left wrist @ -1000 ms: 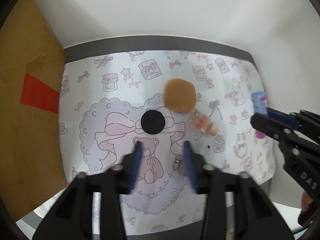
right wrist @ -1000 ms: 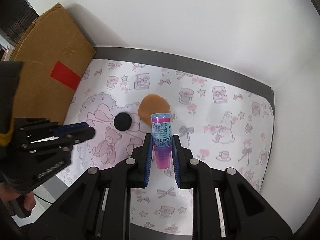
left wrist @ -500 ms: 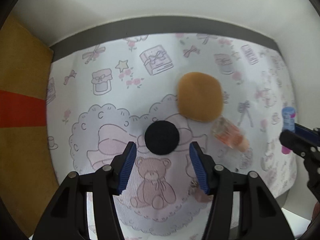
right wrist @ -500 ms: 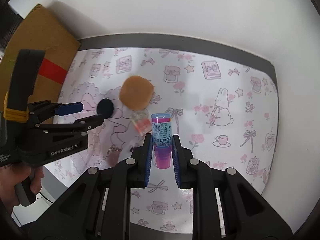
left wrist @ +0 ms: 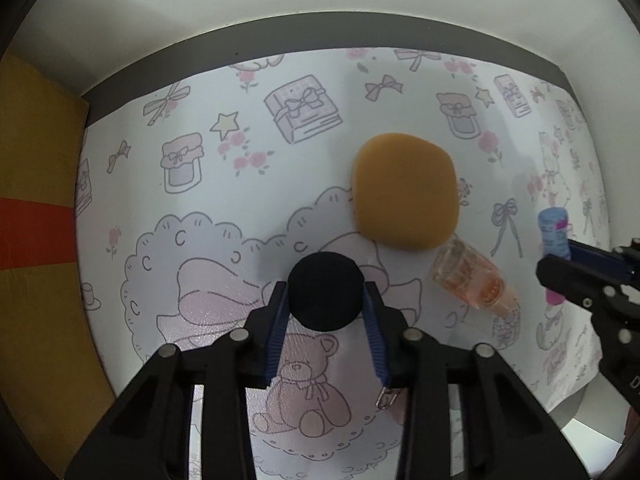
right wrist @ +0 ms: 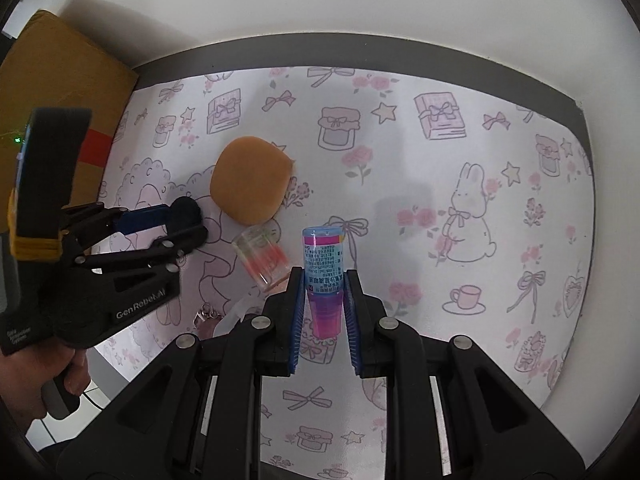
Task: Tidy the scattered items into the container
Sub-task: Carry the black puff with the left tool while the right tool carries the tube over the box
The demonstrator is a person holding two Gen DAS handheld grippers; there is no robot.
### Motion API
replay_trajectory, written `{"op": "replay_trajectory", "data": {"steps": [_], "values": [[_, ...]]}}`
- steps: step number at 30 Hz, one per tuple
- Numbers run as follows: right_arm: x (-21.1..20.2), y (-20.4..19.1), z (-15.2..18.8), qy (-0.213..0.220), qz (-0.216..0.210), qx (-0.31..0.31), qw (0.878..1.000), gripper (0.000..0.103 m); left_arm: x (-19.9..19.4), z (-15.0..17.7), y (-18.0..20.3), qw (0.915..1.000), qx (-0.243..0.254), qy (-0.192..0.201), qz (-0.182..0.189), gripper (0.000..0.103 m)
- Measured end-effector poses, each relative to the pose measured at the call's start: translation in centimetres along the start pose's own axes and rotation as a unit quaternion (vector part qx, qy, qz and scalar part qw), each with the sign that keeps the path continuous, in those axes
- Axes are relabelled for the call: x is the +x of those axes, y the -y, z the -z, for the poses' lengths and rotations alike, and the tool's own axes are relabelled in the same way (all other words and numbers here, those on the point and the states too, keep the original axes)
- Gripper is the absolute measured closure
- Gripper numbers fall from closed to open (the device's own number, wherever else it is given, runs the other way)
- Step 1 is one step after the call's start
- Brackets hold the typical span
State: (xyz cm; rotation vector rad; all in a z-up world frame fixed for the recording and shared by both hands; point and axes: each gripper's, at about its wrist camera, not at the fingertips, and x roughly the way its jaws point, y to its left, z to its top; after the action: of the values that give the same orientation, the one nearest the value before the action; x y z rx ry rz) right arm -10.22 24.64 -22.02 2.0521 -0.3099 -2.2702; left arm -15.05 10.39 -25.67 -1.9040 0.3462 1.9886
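Between the blue ribbed fingers of the left gripper (left wrist: 325,300), on the patterned mat (left wrist: 256,128), lies a round black puff (left wrist: 326,292), flat and matte with a soft, fuzzy edge. The fingers flank it on both sides and are closing; their pads appear to meet its rim, though firm pressure cannot be confirmed. Just beyond the puff, toward the far edge, rests a tan sponge (left wrist: 405,190), a smooth rounded square. Touching or just beside the sponge's near right corner lies a small clear bottle (left wrist: 470,278) on its side, its pinkish contents showing through the transparent wall. A small metal clip (left wrist: 387,394) lies near the left gripper's right finger.

The right gripper (right wrist: 325,300) holds its fingers pressed against a slim cylindrical tube (right wrist: 323,268), pinching it upright; the tube has a translucent magenta lower part, a light blue printed label and a blue top. It is held above the mat, to the right of the clear bottle.

The mat is white, smooth and slightly glossy, printed with pink bears, bows, jars, books and a rabbit; it covers a grey surface (left wrist: 360,36) set against a white wall. A brown cardboard box (right wrist: 60,80) with a red stripe stands at the mat's left edge; its inside is not visible. A hand (right wrist: 60,376) grips the left gripper's handle.
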Motion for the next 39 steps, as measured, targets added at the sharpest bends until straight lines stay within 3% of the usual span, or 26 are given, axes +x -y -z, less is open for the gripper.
{"op": "replay_trajectory", "data": {"steps": [11, 15, 21, 31, 39], "values": [[-1.3, -1.3, 0.2, 0.018, 0.004, -0.007, 1.000, 0.083, -4.9, 1.0, -0.5, 0.9985, -0.008, 0.045, 0.030, 0.069], [-2.5, -2.5, 0.3, 0.030, 0.006, -0.014, 0.999, 0.083, -7.7, 3.1, -2.4, 0.9966, -0.012, 0.073, 0.038, 0.069], [-5.1, -5.2, 0.7, 0.057, 0.009, -0.030, 0.998, 0.083, -11.2, 4.1, -3.3, 0.9926, -0.023, 0.112, 0.042, 0.069], [-9.1, -10.7, 1.3, 0.096, 0.002, -0.065, 0.993, 0.083, -16.0, 8.6, -5.2, 0.9848, -0.038, 0.164, 0.043, 0.069], [-12.6, -14.2, 0.6, 0.127, -0.006, -0.086, 0.988, 0.083, -20.3, 9.6, -7.7, 0.9767, -0.059, 0.201, 0.046, 0.069]]}}
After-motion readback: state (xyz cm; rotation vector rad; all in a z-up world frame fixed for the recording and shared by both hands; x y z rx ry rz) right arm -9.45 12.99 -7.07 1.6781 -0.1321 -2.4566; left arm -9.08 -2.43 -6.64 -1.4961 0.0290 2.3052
